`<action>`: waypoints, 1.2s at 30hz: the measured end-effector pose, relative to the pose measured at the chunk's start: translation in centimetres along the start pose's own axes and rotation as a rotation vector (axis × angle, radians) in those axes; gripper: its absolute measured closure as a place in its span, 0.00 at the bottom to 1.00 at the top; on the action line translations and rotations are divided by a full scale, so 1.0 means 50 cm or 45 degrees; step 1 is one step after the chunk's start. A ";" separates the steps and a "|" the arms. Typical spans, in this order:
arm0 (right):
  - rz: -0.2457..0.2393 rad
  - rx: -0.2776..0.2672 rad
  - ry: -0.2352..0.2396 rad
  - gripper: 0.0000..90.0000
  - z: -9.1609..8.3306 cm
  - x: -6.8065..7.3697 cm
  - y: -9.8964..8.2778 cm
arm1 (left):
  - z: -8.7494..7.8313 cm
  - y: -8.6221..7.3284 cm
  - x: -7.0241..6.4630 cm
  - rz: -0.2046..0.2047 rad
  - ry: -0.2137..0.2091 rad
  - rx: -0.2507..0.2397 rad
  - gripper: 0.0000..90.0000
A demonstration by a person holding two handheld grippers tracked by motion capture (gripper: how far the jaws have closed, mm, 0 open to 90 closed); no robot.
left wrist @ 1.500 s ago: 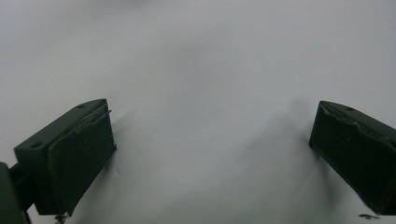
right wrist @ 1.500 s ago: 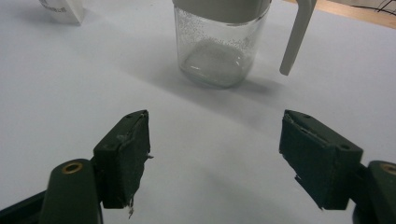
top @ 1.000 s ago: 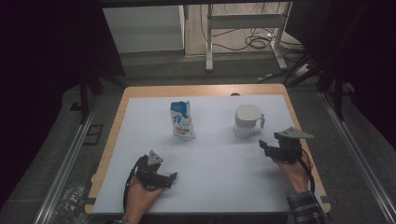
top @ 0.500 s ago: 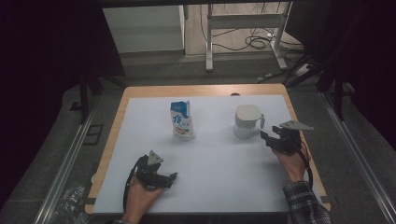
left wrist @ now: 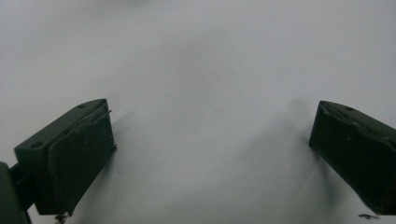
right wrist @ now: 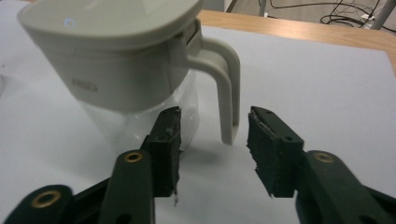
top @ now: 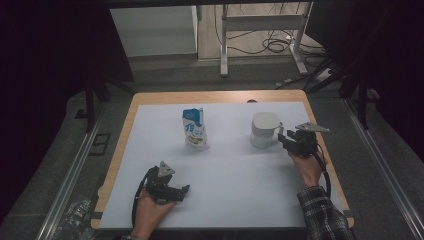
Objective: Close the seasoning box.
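Pitcher (right wrist: 126, 70), beige lid, clear body, upright at the desk's (top: 230, 165) right side; handle (right wrist: 224, 88) between the right claw's (right wrist: 212, 149) jaws, which have just been closing, pads not yet touching it; risk: an off-centre pinch twists or tips the pitcher, or the handle slips out; left claw (left wrist: 210, 154) apart, idle near the front edge; milk carton (top: 194, 128) stands well apart.

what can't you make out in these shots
- Jug contents: lid and white body hide them, right gripper view.
- Carton print: too small, high view.
- Whether the right gripper touches the handle: unclear; jaws have just been closing, either side of it.
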State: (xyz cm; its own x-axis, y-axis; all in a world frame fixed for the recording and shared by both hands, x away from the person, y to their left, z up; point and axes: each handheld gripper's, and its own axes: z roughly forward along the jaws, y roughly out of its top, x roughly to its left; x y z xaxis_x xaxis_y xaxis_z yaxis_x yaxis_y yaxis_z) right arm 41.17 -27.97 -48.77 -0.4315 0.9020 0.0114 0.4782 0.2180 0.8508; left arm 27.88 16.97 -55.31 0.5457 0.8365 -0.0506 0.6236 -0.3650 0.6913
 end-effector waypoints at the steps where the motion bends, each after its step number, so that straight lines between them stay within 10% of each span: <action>1: -0.004 0.001 -0.001 0.63 0.004 0.000 0.004 | 0.000 0.000 0.000 0.000 0.000 0.000 0.00; 36: -0.062 -0.016 -0.182 0.90 0.065 0.014 0.011 | 0.000 0.000 0.000 0.000 0.000 -0.003 0.00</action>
State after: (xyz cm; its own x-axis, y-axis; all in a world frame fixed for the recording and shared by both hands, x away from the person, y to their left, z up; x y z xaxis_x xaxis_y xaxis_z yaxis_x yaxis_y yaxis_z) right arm 43.61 -26.01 -50.00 -0.3400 0.9347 -0.1039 0.4497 0.2587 0.8549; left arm 27.88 16.97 -55.33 0.5458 0.8364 -0.0508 0.6224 -0.3641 0.6928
